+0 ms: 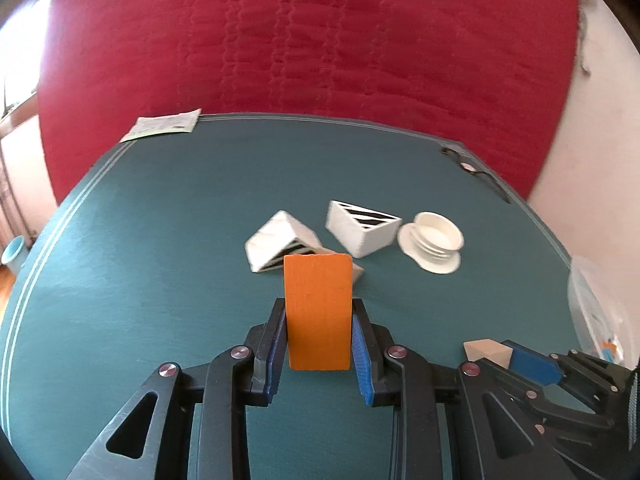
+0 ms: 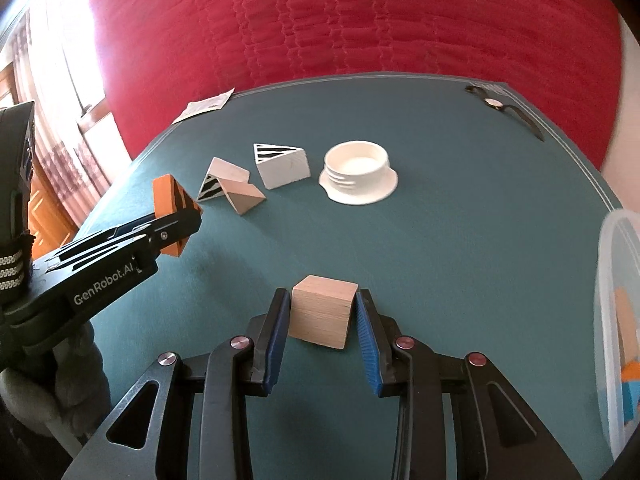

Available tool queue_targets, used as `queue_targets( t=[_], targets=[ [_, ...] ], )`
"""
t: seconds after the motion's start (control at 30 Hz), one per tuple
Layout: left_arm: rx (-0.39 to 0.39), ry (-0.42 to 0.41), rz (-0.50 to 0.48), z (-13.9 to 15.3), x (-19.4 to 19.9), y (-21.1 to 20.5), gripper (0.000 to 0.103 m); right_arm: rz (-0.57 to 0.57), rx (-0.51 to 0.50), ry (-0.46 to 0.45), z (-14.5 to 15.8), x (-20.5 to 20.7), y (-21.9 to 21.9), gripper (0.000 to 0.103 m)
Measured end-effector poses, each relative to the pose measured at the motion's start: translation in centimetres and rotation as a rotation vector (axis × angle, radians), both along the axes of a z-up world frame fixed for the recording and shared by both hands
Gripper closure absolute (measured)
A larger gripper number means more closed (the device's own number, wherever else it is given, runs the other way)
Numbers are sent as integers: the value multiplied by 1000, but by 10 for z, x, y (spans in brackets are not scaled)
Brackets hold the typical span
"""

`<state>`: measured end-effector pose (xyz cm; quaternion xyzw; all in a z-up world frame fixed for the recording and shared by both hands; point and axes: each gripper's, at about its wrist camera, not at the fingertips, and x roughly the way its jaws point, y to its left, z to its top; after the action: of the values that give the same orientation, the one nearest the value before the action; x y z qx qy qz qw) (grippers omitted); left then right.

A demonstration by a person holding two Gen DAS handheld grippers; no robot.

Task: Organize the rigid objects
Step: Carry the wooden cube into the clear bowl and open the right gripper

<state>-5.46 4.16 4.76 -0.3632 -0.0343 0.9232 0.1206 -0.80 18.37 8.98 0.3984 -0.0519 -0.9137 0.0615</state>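
My left gripper (image 1: 319, 312) is shut on an orange wooden block (image 1: 318, 312), held above the teal table; the right wrist view shows that block (image 2: 165, 196) at the left in the same grip. My right gripper (image 2: 322, 308) is shut on a plain wooden cube (image 2: 322, 316), whose corner (image 1: 486, 352) shows at the lower right of the left wrist view. On the table lie two white triangular blocks with black stripes (image 2: 282, 164) (image 2: 218, 182), a plain wooden wedge (image 2: 244, 196) and a white ribbed cap (image 2: 358, 176).
A clear plastic bin (image 2: 616, 320) with coloured pieces inside stands at the table's right edge. A wristwatch (image 2: 504, 110) lies at the far right corner and a paper leaflet (image 2: 206, 106) at the far left. A red quilt (image 2: 360, 20) hangs behind the table (image 2: 460, 220).
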Motion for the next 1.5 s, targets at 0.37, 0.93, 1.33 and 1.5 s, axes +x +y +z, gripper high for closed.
queue_targets(
  t=[0.37,0.93,1.33,1.5],
  targets=[
    [35,8,-126,1,8,19,72,-55,5,13,8,21,27,69],
    [-18,36,-177,0,26,39,72,-181,7,72,30,56,82,69],
    [-39,45,-178,-3,39,50,72,-360,16,104,36,81,149,69],
    [-39,35,-162,-4,42,52,72,-407,18,107,35,88,169,69]
  ],
)
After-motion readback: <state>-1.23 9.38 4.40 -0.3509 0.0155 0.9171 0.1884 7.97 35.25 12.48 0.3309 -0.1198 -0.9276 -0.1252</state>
